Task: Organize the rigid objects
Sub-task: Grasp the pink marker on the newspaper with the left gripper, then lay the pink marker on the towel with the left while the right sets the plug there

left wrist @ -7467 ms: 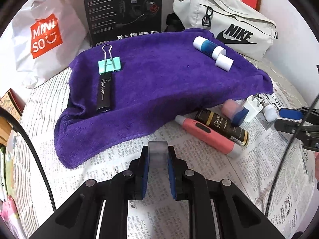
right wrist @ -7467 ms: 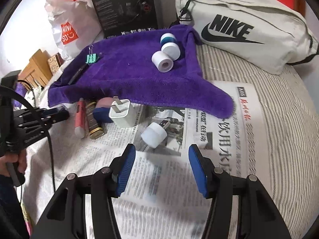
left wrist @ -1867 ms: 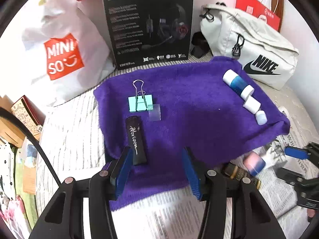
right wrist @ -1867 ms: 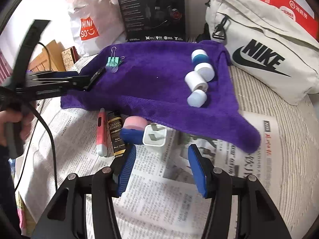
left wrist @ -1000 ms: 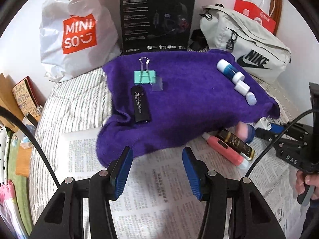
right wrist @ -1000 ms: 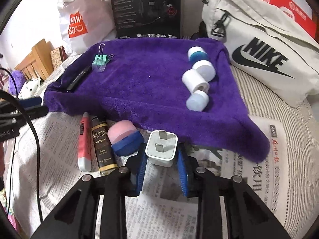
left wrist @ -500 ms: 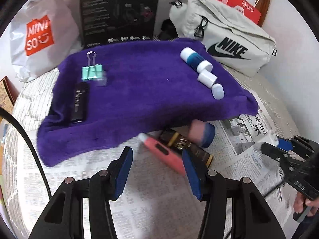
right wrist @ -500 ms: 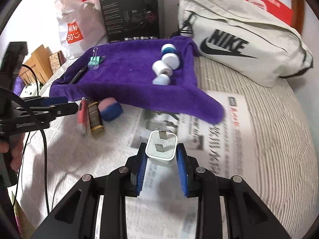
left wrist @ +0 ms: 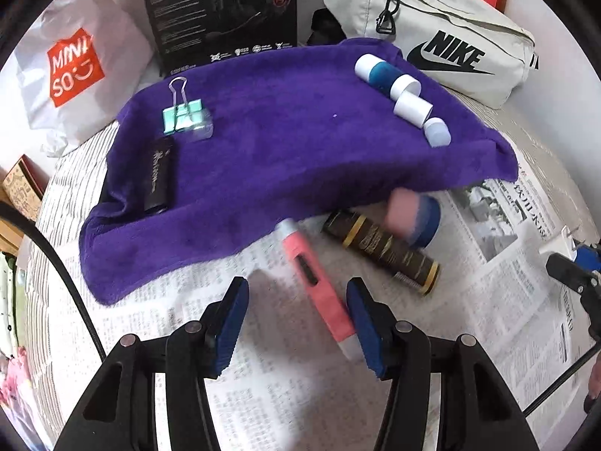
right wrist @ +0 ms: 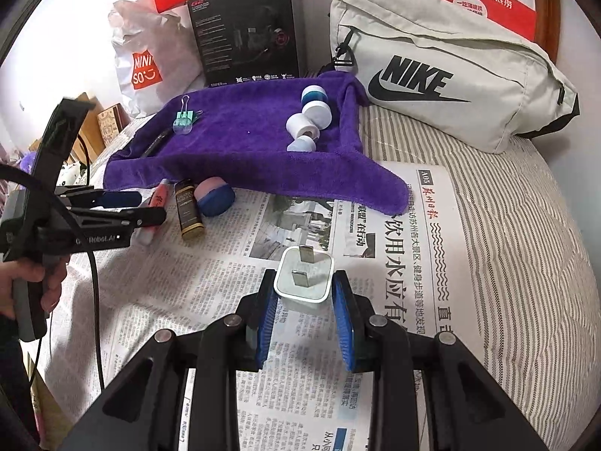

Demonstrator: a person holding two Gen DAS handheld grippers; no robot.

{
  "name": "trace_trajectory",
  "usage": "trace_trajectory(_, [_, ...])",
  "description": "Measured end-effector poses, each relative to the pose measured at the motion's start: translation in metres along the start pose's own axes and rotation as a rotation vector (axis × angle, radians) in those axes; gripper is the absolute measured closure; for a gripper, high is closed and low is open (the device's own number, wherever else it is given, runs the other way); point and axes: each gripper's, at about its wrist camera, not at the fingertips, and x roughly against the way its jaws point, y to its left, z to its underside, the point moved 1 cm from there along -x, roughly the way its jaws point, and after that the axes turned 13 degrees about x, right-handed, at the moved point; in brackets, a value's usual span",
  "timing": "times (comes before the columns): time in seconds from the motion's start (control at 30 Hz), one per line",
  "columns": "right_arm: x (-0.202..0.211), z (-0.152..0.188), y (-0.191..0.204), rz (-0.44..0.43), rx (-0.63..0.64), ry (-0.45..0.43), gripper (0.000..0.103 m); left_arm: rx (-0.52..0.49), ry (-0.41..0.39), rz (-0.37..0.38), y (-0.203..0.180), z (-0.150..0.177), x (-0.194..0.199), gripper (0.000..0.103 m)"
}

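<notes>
My right gripper (right wrist: 304,297) is shut on a white plug charger (right wrist: 305,277), held over the newspaper (right wrist: 375,248). My left gripper (left wrist: 296,319) is open, its jaws on either side of a pink pen-shaped tube (left wrist: 319,285) on the newspaper. Beside the tube lie a black-and-gold tube (left wrist: 383,251) and a pink-and-blue round object (left wrist: 413,218). On the purple towel (left wrist: 285,143) lie a teal binder clip (left wrist: 184,116), a black stick (left wrist: 157,173), a blue-and-white bottle (left wrist: 379,71) and two white caps (left wrist: 413,107).
A Nike bag (right wrist: 450,71), a black headset box (right wrist: 248,34) and a Miniso bag (right wrist: 146,64) stand behind the towel. The striped bedding (right wrist: 518,225) runs right of the newspaper. The left gripper and its cable (right wrist: 94,210) show at the left of the right wrist view.
My right gripper, shut on the charger, has drawn back from the towel over the newspaper. My left gripper has moved in, so the pink tube now lies between its open jaws.
</notes>
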Motion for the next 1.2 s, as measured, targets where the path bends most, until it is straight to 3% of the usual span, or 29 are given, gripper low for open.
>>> trace_trajectory(0.23, [-0.004, 0.001, 0.006, -0.021, 0.001, 0.006, 0.074, 0.007, -0.006, 0.002, -0.005, -0.004, -0.005, 0.050])
trace_trajectory(0.3, [-0.005, 0.002, 0.006, -0.024, 0.003, 0.009, 0.074, 0.001, -0.011, 0.000, -0.004, -0.003, -0.004, 0.054])
trace_trajectory(0.53, [-0.007, 0.005, 0.003, -0.020, -0.007, 0.014, 0.074, -0.005, -0.029, 0.036, -0.001, -0.002, -0.002, 0.091])
trace_trajectory(0.93, [-0.012, 0.005, 0.000, -0.014, -0.006, 0.031, 0.074, -0.042, -0.057, 0.026, -0.007, -0.001, -0.006, 0.089])
trace_trajectory(1.2, [-0.013, 0.001, 0.001, -0.028, -0.010, 0.034, 0.074, -0.006, -0.062, 0.050, 0.002, -0.002, 0.000, 0.091])
